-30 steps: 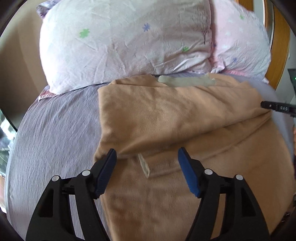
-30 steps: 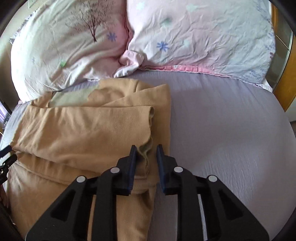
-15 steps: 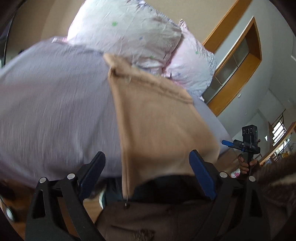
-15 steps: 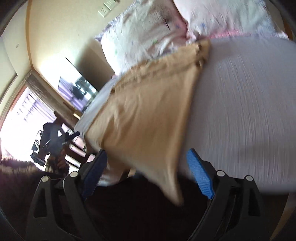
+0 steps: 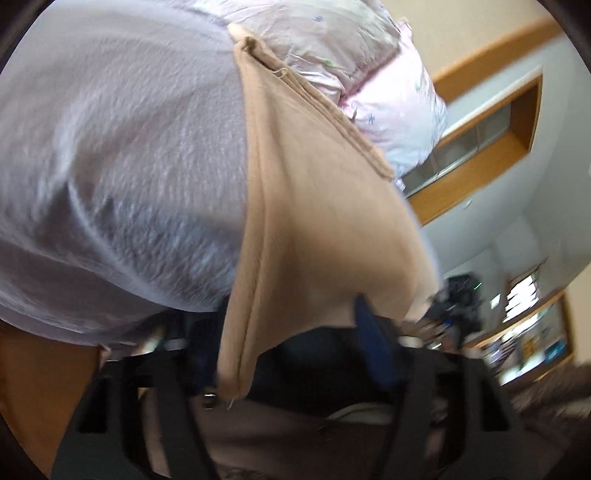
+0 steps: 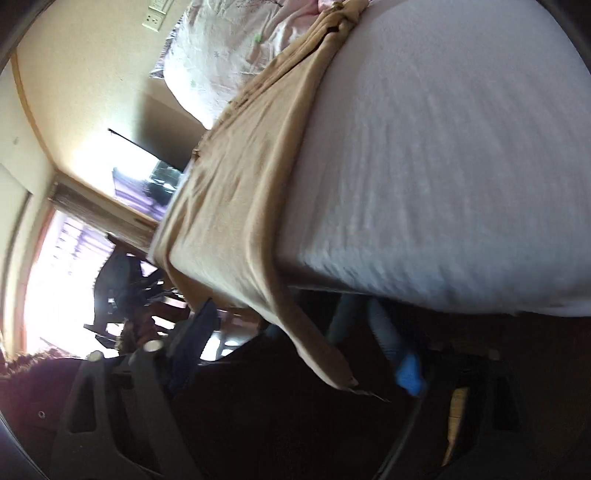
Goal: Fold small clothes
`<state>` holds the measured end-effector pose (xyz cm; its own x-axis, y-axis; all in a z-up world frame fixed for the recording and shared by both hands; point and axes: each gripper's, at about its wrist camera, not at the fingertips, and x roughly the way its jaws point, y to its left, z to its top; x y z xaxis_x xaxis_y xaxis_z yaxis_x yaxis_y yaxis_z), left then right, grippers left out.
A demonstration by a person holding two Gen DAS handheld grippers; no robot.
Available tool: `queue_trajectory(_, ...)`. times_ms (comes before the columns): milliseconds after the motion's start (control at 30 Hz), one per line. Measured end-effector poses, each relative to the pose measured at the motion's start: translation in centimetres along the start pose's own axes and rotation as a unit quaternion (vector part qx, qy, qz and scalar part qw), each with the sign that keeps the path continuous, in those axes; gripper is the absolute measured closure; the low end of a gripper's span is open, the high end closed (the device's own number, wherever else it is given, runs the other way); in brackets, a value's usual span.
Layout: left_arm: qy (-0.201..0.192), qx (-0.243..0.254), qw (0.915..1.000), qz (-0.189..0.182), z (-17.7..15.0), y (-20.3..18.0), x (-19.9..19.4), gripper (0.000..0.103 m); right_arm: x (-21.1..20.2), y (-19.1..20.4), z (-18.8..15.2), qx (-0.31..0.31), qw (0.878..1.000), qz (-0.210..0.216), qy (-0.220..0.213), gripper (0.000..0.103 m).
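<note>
A tan garment [image 5: 317, 192] lies folded on the grey bed [image 5: 122, 147], its near end hanging over the bed's edge. My left gripper [image 5: 291, 350] is open and empty, low at the bed's edge, with the hanging tan corner between its blue pads [image 5: 373, 347]. The right wrist view shows the same garment [image 6: 240, 192] draped over the edge. My right gripper [image 6: 299, 343] is open and empty below it, with one blue pad [image 6: 406, 373] under the hanging corner. Both views are tilted and blurred.
Two pale floral pillows [image 5: 332, 48] lie at the head of the bed. A wooden window frame [image 5: 480, 140] is at right. In the right wrist view a bright window [image 6: 55, 258], a wall socket [image 6: 155, 18] and dark furniture show at left.
The right gripper let go of the garment's fold and opened. Both grippers dropped back from above the bed to its near edge and tilted sideways. The garment's corner now hangs between the fingers.
</note>
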<state>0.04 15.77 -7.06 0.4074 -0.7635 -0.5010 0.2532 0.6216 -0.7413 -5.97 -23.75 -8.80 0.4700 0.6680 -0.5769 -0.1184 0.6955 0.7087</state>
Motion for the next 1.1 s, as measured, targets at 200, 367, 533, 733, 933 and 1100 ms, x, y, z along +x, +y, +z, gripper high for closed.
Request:
queue_trajectory(200,-0.024,-0.047,0.9942,-0.094,-0.1,-0.4,-2.4,0.098,-1.3,3.0,0.5,-0.051,0.997,0.053,-0.002,0.097)
queue_trajectory(367,-0.08,0.018,0.9926,-0.089,5.4,-4.8,-5.1,0.098,-5.3,7.8,5.9,-0.119,0.987,0.071,-0.084,0.097)
queue_trajectory(533,-0.116,0.031,0.9913,-0.054,15.6,-5.8,-3.4,0.098,-5.1,9.6,15.2,-0.119,0.98,0.036,-0.157,0.097)
queue_trajectory(733,-0.102,-0.008,0.9945,0.022,26.5,-1.8,4.3,0.099,1.3,4.0,28.9,0.004,0.984,-0.041,-0.175,0.097)
queue_trajectory(933,-0.088,-0.068,0.9929,0.042,30.6,2.6,8.2,0.099,5.8,-1.6,34.2,0.109,0.977,-0.069,-0.17,0.098)
queue_trajectory(1100,-0.121,-0.132,0.9832,0.035,32.9,5.2,8.1,0.086,7.9,-4.3,37.2,0.172,0.966,-0.098,-0.169,0.076)
